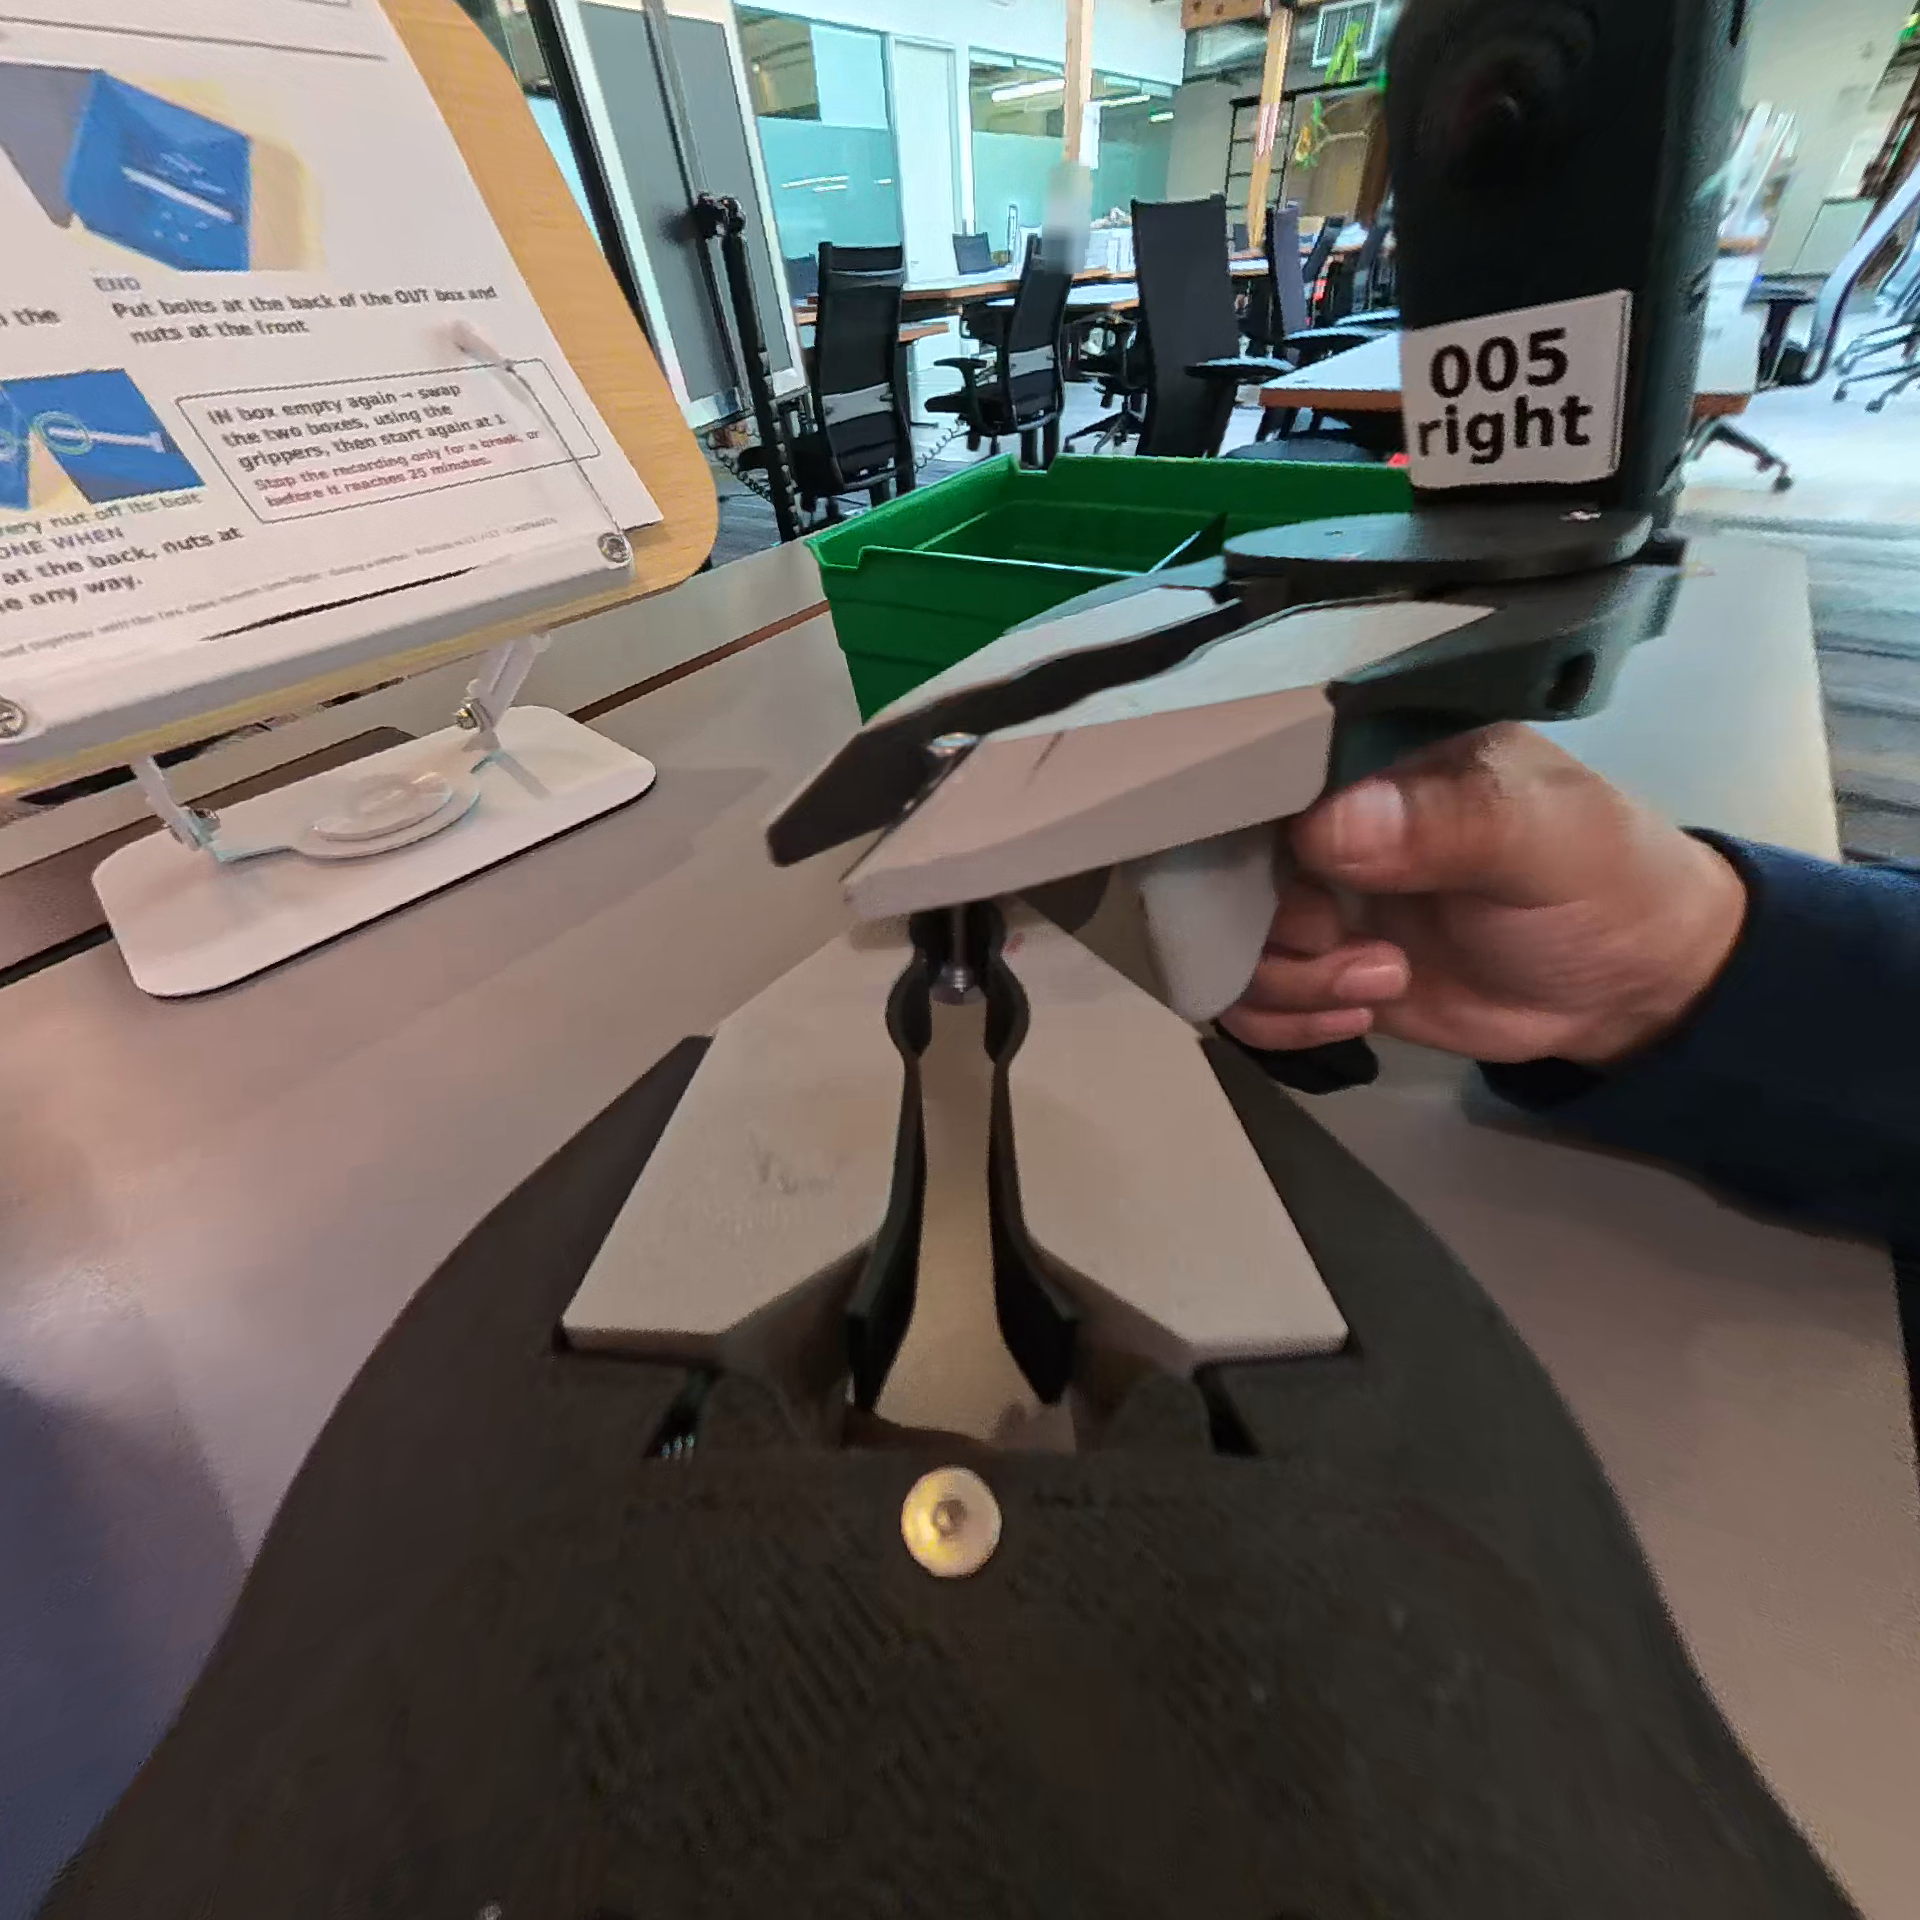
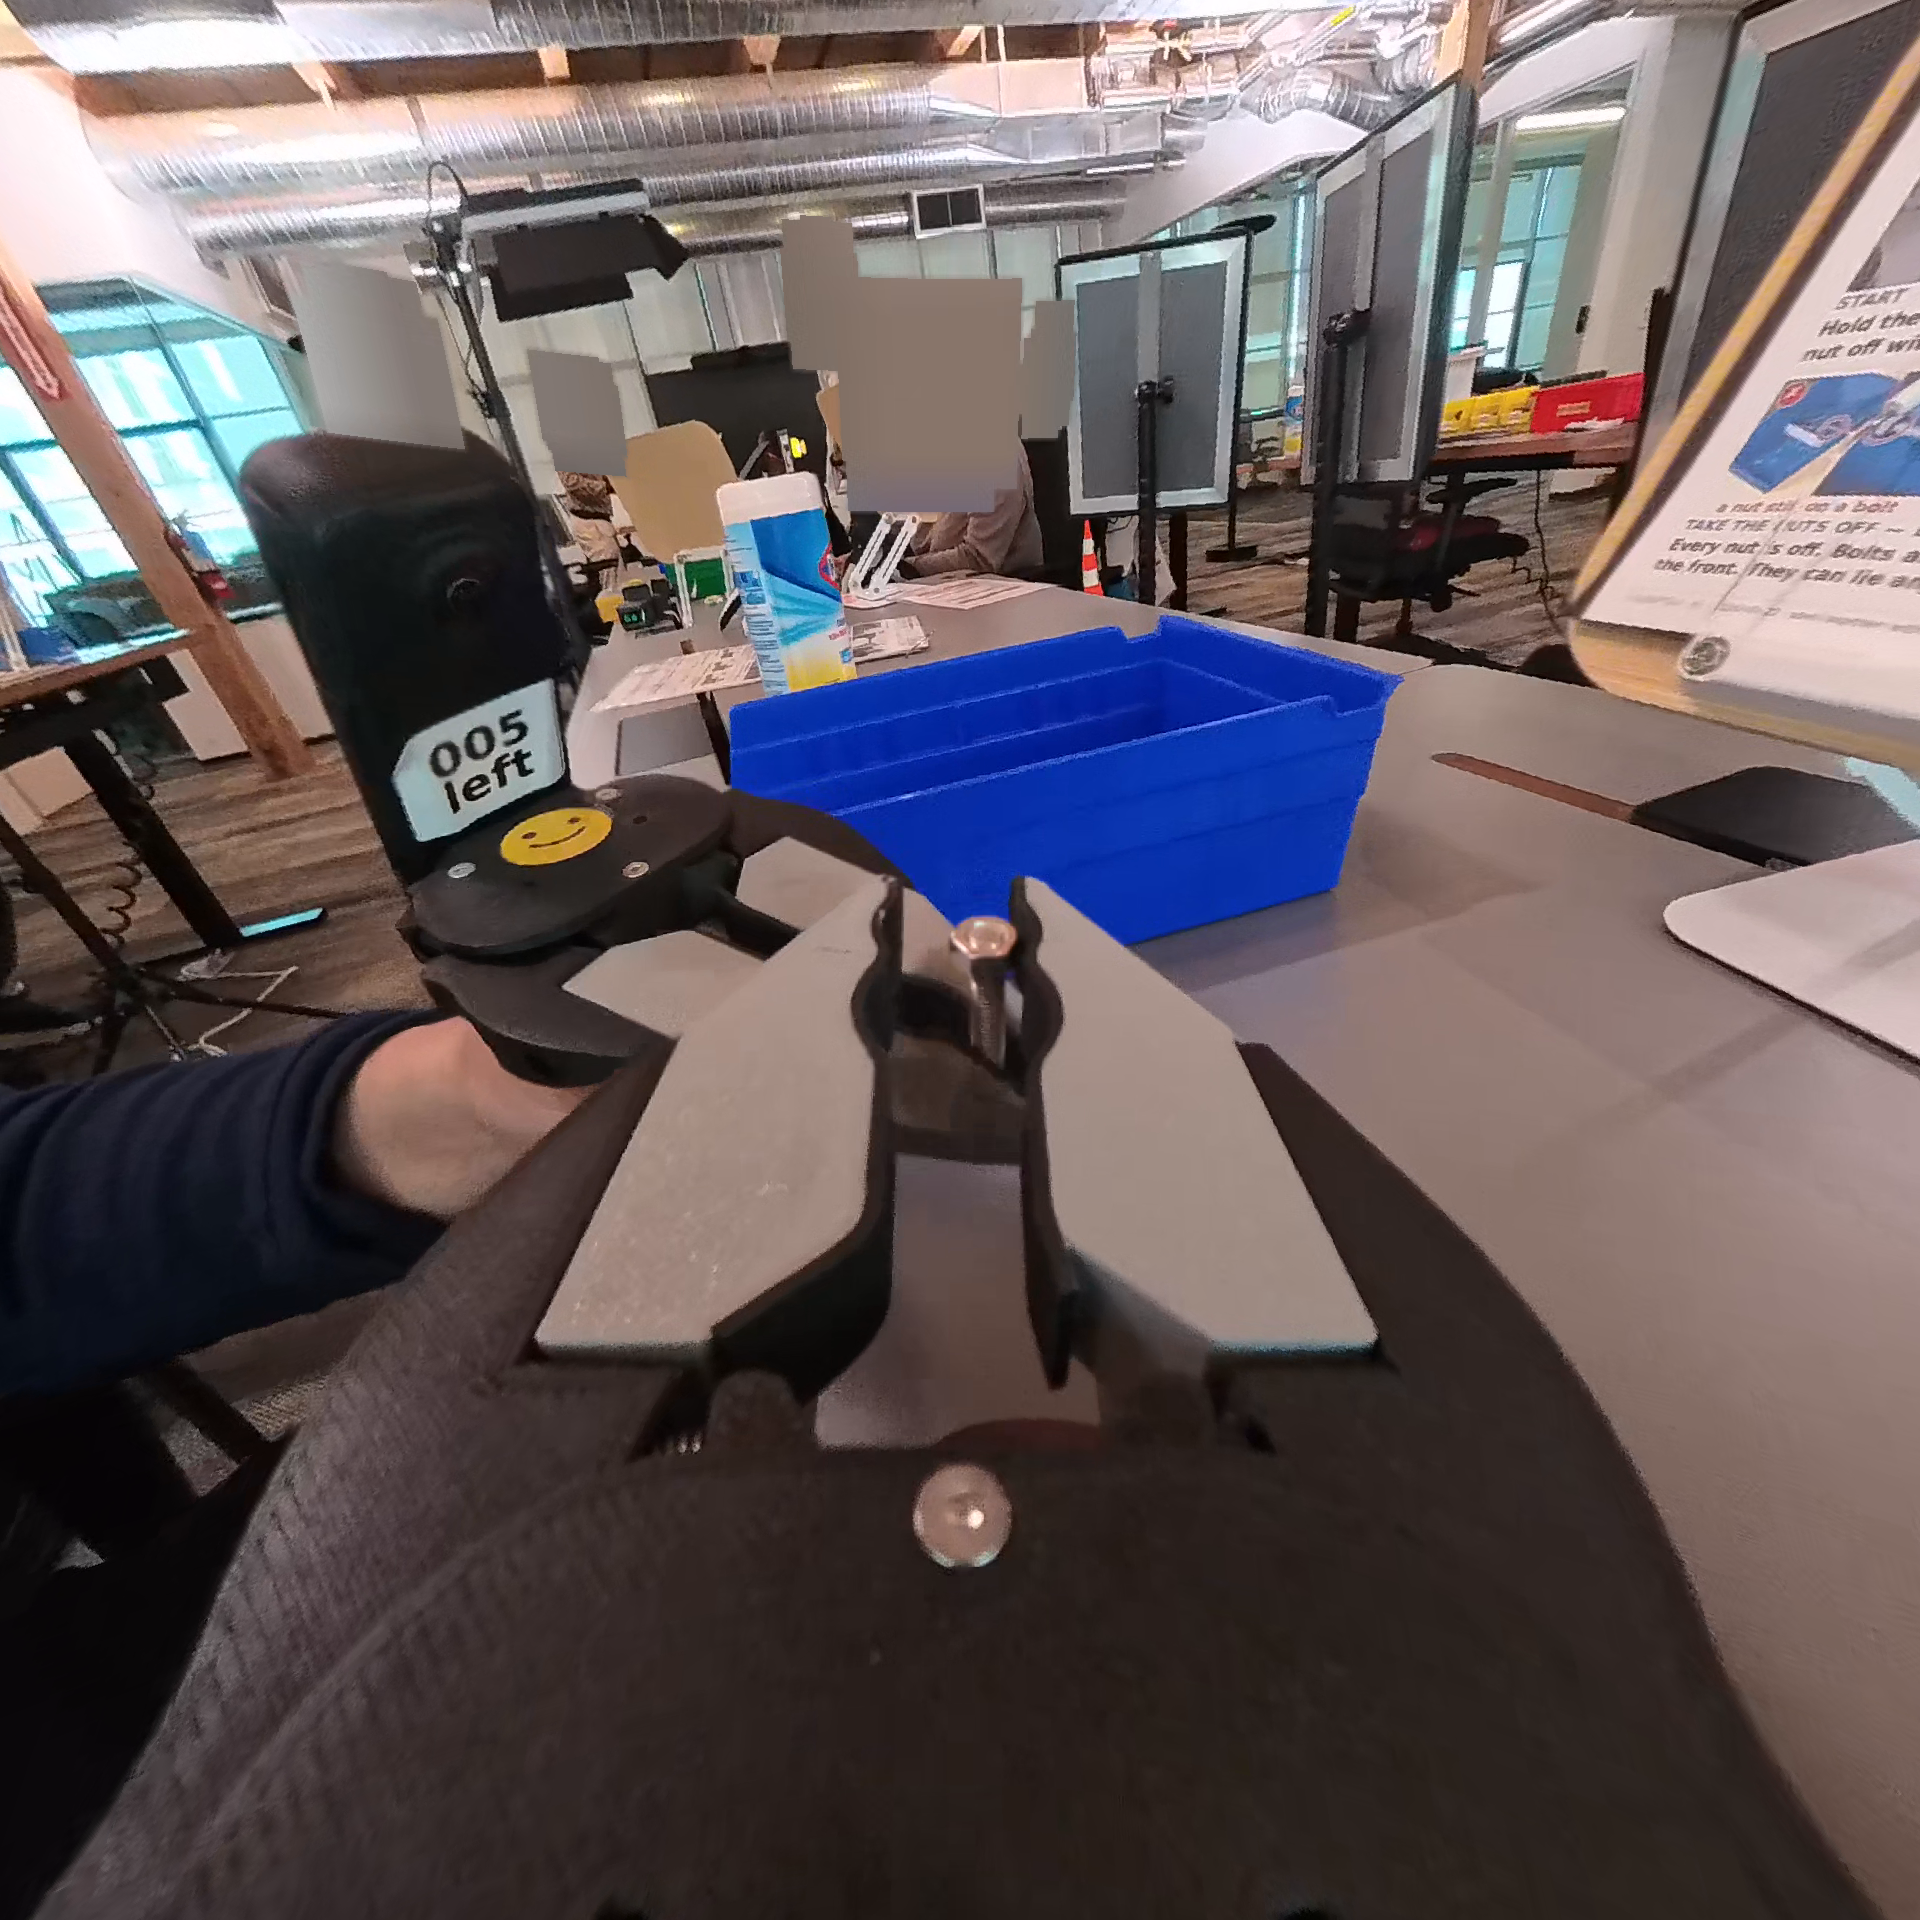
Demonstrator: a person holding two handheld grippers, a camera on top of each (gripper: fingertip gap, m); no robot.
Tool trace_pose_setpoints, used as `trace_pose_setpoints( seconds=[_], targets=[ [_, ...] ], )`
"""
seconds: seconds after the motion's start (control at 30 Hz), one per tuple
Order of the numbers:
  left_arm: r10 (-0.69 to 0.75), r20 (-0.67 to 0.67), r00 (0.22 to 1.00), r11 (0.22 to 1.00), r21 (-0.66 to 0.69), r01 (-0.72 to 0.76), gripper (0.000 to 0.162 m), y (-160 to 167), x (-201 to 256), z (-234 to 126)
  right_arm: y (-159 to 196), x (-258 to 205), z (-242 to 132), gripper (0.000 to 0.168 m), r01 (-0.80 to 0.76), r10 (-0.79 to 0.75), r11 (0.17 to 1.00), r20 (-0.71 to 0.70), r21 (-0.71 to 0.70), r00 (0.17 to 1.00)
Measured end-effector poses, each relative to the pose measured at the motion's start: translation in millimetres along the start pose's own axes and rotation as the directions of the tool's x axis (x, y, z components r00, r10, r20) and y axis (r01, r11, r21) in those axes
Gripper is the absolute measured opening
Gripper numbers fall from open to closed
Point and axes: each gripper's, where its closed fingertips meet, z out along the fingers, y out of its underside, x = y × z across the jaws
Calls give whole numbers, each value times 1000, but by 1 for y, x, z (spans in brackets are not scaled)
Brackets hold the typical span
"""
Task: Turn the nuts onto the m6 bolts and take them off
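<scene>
The left tongs (image 1: 958, 982) are drawn narrow around the lower end of a bolt (image 2: 985, 987), clamping what looks like a small nut (image 1: 954, 985) there — too small and shadowed to be sure. The right tongs (image 2: 951, 914) are pinched on the same bolt near its head, which shows as a bright hexagon between the black fingertips (image 2: 883, 935). In the left wrist view the right tongs cross directly over the left ones, so the grey finger body and the person's hand (image 1: 1486, 904) hide most of the bolt's shank. Behind them on the grey bench (image 1: 468, 1091) stands a green bin (image 1: 935, 613), its far side cut off by the right tongs' black housing. A blue bin (image 2: 1091, 821) sits on the bench beyond the right tongs, its floor out of sight behind its near wall. An instruction board (image 1: 312, 364) on a white stand leans at the bench's edge, cropped by the frame — a wipes canister (image 2: 784, 582) stands farther back.
</scene>
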Motion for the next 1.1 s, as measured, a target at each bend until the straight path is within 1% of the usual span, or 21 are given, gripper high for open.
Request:
trace_pose_setpoints(
  seconds=[0.07, 0.2, 0.27, 0.37, 0.47, 0.57, 0.67, 0.73, 0.87, 0.93, 1.1],
  targets=[
    [18, 20, 1000, 1000, -14, -18, 2, 2, -2, 1, 2, 2, 0, 19, 9, -9, 1000, -17, -13, 1000],
    [-49, 56, 997, 999, 4, 49, 2, 0, -17, -4, -8, 8, -9, 19, -27, 28, 999, -25, 40, 999],
    [-58, 58, 997, 998, 10, 57, 2, 0, -19, -5, -10, 9, -11, 19, -37, 38, 998, -24, 52, 999],
    [-30, 36, 999, 1000, 3, 30, 2, 0, -11, -2, -6, 4, -6, 18, -17, 17, 999, -10, 33, 1000],
    [5, 29, 1000, 1000, -5, -5, 2, 1, -5, -1, -5, -1, -1, 24, -5, 5, 1000, 2, 29, 1000],
    [-11, 51, 999, 1000, 6, 10, 3, -1, -11, -3, -5, 5, -4, 24, -6, 7, 1000, -28, 27, 1000],
    [-39, 69, 997, 999, 27, 37, 2, -4, -19, -7, -11, 9, -10, 19, -16, 18, 998, -40, 55, 999],
    [-40, 56, 998, 999, 25, 39, 2, -3, -17, -6, -11, 6, -9, 12, -20, 21, 998, -19, 62, 1000],
    [28, 12, 1000, 999, 31, -28, 2, -6, -1, -3, -1, 0, 2, 12, -3, 3, 1000, -1, 3, 1000],
    [48, 22, 999, 999, 12, -48, 2, -3, -1, -2, -2, 1, 1, 10, 21, -20, 1000, -19, 6, 1000],
    [-37, 25, 999, 999, 40, 36, 2, -6, -10, -5, -7, 5, -5, 9, 0, 1, 1000, -25, 30, 1000]
  ],
)
